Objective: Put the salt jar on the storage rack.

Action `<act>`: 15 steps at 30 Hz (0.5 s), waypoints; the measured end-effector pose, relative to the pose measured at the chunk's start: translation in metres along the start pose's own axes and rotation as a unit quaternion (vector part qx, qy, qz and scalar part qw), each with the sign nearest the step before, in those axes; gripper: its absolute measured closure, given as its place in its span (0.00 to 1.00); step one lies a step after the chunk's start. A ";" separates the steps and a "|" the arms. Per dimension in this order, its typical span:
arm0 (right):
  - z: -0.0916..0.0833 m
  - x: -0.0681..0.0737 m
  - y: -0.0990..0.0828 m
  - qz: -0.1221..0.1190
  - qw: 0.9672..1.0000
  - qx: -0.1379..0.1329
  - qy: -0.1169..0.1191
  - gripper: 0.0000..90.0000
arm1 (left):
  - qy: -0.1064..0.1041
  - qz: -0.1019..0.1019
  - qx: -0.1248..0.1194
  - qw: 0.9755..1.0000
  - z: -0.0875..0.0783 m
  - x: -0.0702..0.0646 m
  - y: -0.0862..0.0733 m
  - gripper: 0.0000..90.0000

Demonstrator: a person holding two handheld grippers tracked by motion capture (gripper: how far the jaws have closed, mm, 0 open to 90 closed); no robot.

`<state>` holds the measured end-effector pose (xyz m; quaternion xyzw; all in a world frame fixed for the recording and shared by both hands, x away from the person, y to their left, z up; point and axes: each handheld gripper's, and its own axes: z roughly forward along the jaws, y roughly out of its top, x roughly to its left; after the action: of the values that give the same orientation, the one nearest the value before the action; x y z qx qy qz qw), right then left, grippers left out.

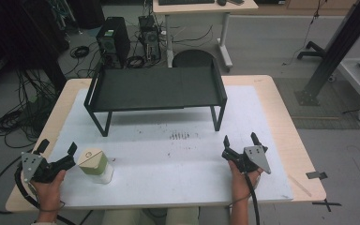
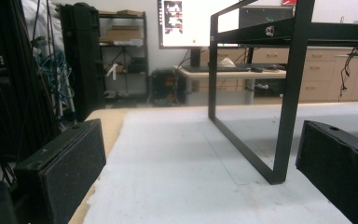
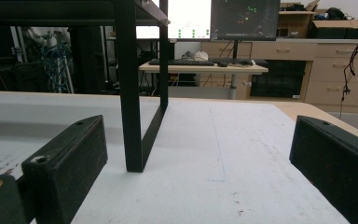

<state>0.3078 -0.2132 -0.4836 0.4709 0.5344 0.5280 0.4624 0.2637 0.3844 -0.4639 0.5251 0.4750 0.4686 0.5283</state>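
A small jar (image 1: pixel 95 165) with a tan lid, green band and clear base stands on the white mat near the front left. My left gripper (image 1: pixel 56 148) rests just left of it, open, nothing between its jaws. My right gripper (image 1: pixel 241 139) sits at the front right, also open and empty. A black metal shelf stand (image 1: pixel 155 88) occupies the far half of the mat. Its left leg frame (image 2: pixel 286 107) rises ahead in the left gripper view, its right leg frame (image 3: pixel 130 93) ahead in the right gripper view.
The white mat (image 1: pixel 178 159) covers most of the wooden table (image 1: pixel 290 131). Dark smudges (image 1: pixel 179 136) mark the mat's middle. Beyond the table stand computer towers (image 1: pixel 113 44), cables, a stool (image 1: pixel 193 58) and a desk (image 1: pixel 201 9).
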 end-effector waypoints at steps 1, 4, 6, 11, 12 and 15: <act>0.000 0.000 0.000 0.000 1.000 0.001 0.000 0.05 | 0.000 0.000 0.000 1.000 0.000 0.000 0.000 0.02; 0.000 0.000 0.000 0.000 1.000 0.001 0.000 0.05 | 0.000 0.000 0.000 1.000 0.000 0.000 0.000 0.02; 0.000 0.000 0.000 0.000 1.000 0.002 0.000 0.05 | 0.000 -0.001 0.001 1.000 0.000 0.000 0.000 0.02; 0.000 0.000 0.000 0.000 1.000 0.003 0.000 0.05 | 0.005 -0.003 0.002 1.000 0.000 0.000 0.000 0.02; 0.001 0.000 0.000 -0.001 1.000 0.003 0.000 0.05 | 0.006 -0.003 0.002 1.000 0.000 0.000 0.000 0.02; 0.001 0.000 0.000 -0.001 1.000 0.003 0.000 0.05 | 0.008 -0.003 0.002 1.000 0.000 0.000 0.000 0.02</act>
<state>0.3084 -0.2131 -0.4834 0.4717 0.5365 0.5261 0.4615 0.2641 0.3844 -0.4636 0.5206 0.4819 0.4705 0.5248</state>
